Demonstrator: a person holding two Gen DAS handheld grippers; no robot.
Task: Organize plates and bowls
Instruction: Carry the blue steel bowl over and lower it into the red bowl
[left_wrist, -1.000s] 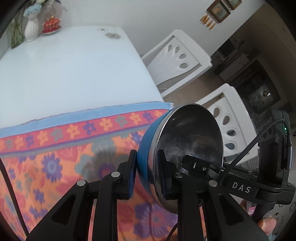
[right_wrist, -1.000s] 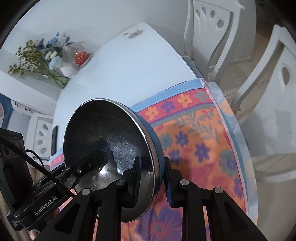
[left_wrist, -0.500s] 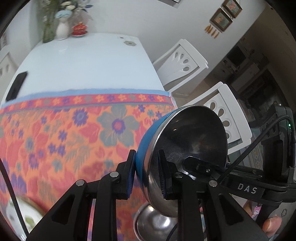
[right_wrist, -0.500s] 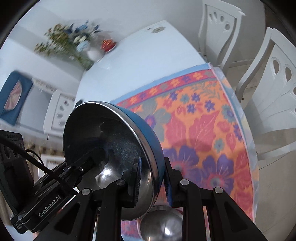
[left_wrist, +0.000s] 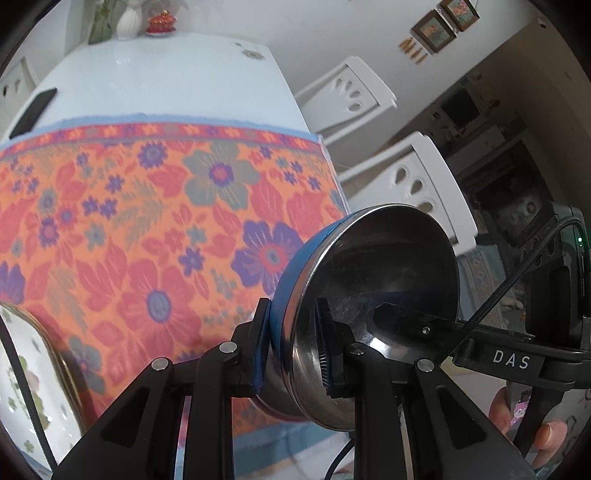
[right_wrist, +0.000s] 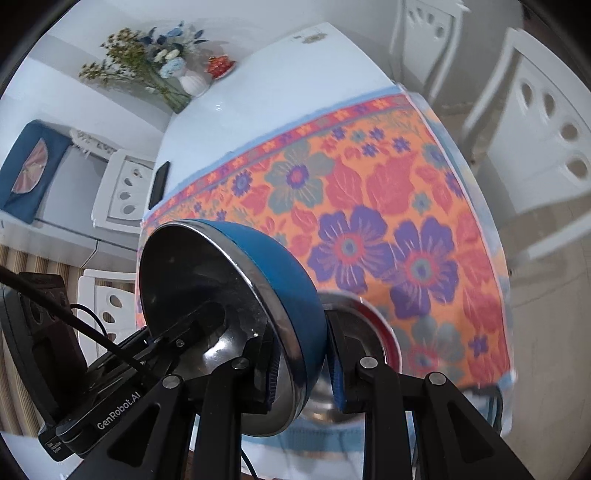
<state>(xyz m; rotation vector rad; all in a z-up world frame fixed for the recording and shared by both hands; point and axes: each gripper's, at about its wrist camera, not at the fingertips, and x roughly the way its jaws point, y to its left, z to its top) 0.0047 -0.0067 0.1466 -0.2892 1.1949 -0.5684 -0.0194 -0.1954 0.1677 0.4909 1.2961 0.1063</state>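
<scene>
A bowl (left_wrist: 369, 288), blue outside and steel inside, hangs tilted on its side above the floral cloth (left_wrist: 147, 221). My left gripper (left_wrist: 293, 343) is shut on its rim, one pad inside and one outside. My right gripper (right_wrist: 303, 365) is shut on the opposite rim of the same bowl (right_wrist: 207, 288). Each gripper shows in the other's view, reaching into the bowl from the far side. Just below the held bowl sits a second steel bowl with a red outside (right_wrist: 369, 332), partly hidden. A floral plate (left_wrist: 22, 369) lies at the lower left.
The cloth covers the near half of a white table (left_wrist: 166, 81). A dark phone (left_wrist: 33, 110) lies at its left edge; a vase of flowers (right_wrist: 192, 83) and a small red dish (right_wrist: 219, 66) stand at the far end. White chairs (left_wrist: 424, 177) line the right side.
Both grippers have carried the bowl back toward the near end of the table. More of the cloth shows now, and the second steel bowl and the floral plate have come into view.
</scene>
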